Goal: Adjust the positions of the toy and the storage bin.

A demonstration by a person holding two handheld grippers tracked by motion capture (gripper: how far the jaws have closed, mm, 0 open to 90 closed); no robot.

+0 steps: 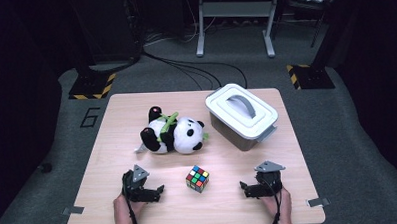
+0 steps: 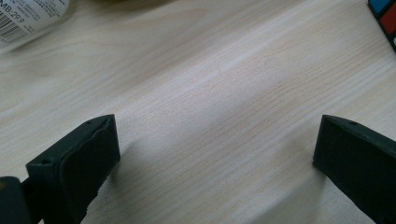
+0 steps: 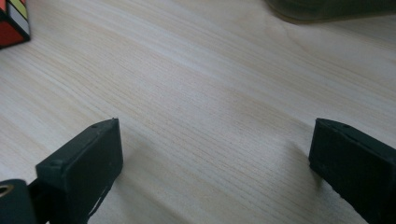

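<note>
High view first: we see the left gripper and the right gripper resting low on the wooden table near its front edge, each held by a hand coming in from the bottom. Between them, a little nearer the left one and apart from both, sits the colour cube, standing on the table with one corner turned toward us. Behind the cube, toward the middle of the table, lies the panda plush on its back, with a green strip across its body. To the right of the plush, well apart from the cube, stands the grey box with a white lid and a grey handle on top; the lid is on. From the left gripper view we look along the left gripper, whose jaws stand wide apart with only bare wood between them; the cube's corner shows at the upper right edge and a white label with a barcode at the upper left. From the right gripper view the right gripper is likewise spread wide and holds nothing, with the cube at the upper left and the dark base of the box at the top.
</note>
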